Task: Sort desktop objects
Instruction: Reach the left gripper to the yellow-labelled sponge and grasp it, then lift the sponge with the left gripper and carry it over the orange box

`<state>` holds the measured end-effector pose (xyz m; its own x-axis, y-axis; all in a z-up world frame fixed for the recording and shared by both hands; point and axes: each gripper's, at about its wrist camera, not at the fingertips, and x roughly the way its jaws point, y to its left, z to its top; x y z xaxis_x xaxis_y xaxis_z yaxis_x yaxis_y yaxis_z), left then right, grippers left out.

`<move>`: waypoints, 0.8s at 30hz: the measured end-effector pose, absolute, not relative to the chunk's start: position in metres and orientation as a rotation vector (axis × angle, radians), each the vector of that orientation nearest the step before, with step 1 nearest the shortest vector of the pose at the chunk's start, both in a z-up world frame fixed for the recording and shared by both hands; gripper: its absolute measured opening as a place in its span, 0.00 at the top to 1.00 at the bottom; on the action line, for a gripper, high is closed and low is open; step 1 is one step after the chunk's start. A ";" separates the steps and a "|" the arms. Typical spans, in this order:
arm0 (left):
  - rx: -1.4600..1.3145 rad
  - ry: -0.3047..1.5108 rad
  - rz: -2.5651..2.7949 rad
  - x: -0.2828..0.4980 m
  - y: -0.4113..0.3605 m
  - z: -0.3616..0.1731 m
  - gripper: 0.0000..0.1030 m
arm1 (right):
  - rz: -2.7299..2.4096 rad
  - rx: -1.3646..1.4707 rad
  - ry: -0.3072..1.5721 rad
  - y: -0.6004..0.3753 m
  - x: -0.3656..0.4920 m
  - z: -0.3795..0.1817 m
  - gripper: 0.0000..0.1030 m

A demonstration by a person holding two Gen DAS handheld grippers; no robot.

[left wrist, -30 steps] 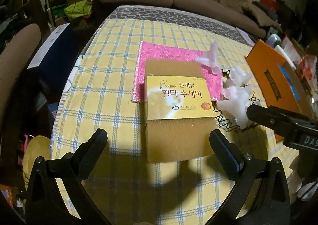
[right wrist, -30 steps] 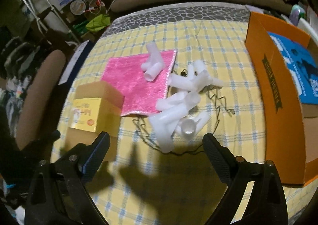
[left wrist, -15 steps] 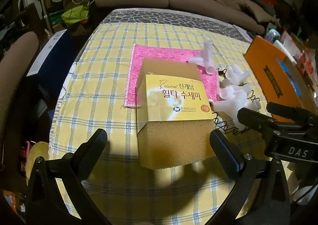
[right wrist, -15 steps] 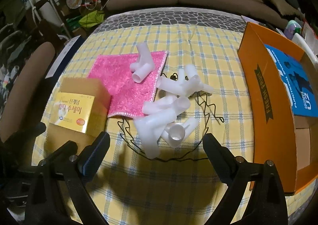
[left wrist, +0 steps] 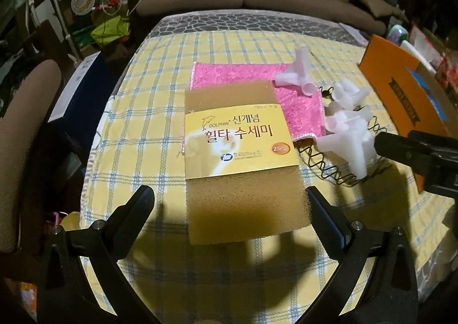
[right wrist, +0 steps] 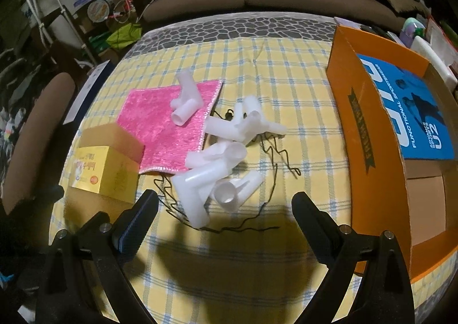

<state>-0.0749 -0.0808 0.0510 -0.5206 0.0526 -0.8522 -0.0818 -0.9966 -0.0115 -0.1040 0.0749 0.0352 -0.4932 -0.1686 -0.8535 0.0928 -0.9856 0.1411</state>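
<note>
Since a second ago we have brought the left gripper (left wrist: 229, 203) closer to the sponge pack (left wrist: 240, 152), which now fills the middle of the left wrist view, its near end lying between our spread fingers (left wrist: 134, 209) without touching them. That pack rests on the yellow checked surface (left wrist: 137, 152), overlapping the near edge of the pink cloth (left wrist: 297, 100) behind it. One white pipe joint (right wrist: 186, 106) sits on the cloth toward the upper middle of the right wrist view, and a heap of pipe joints (right wrist: 217, 169) lies just right of the cloth, over a tangle of black wire (right wrist: 269, 198). Our right gripper (right wrist: 224, 209) hangs above that heap, fingers wide apart and empty. An orange box (right wrist: 369, 135) stands open at the right edge.
</note>
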 end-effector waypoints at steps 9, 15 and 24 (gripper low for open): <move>-1.462 -0.032 2.639 -0.069 -0.087 0.055 0.31 | -2.522 1.461 -0.235 0.085 -0.103 0.037 0.07; -1.323 -0.150 2.598 -0.052 -0.097 0.081 0.31 | -2.294 1.422 -0.555 0.097 -0.106 0.034 0.07; -1.220 -0.124 2.542 -0.033 -0.073 0.107 0.31 | -2.281 1.289 -0.557 0.096 -0.097 0.068 0.07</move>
<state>-0.0328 -0.0734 0.1071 -0.5851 0.3201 -0.7451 -0.2460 -0.9456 -0.2130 -0.0967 0.0962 0.0685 -0.4561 -0.5700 -0.6835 0.1909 -0.8128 0.5504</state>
